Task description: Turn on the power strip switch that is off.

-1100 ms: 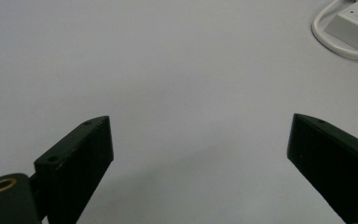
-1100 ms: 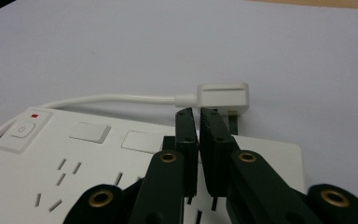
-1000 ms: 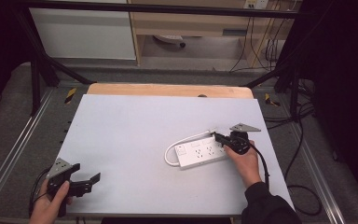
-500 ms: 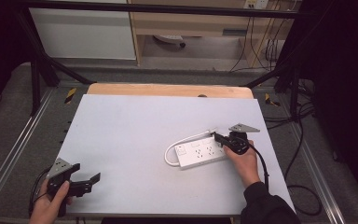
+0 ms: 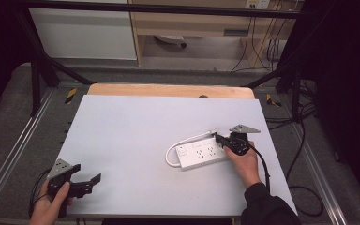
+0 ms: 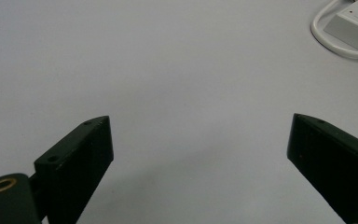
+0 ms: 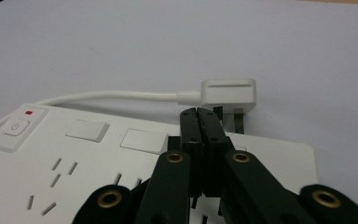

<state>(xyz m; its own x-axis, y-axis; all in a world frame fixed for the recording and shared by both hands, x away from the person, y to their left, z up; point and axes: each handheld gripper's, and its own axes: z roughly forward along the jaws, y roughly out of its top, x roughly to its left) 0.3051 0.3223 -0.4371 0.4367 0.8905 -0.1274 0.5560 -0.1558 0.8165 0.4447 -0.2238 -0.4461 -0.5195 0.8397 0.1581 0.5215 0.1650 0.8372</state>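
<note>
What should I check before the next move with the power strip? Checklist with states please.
1. Right gripper shut, jaws pressed together with nothing between them, over the power strip: ok.
2. Left gripper open, over bare table, apart from the strip: ok.
3. Plug lies on the table just beyond the strip, prongs showing, not in a socket: ok.
4. Cord loops round the strip's left end, clear of both grippers: ok.
5. Strip switch on or off: cannot tell.

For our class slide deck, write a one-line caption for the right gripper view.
Right gripper, jaws closed, poised over a white power strip with its plug lying just beyond.
</note>
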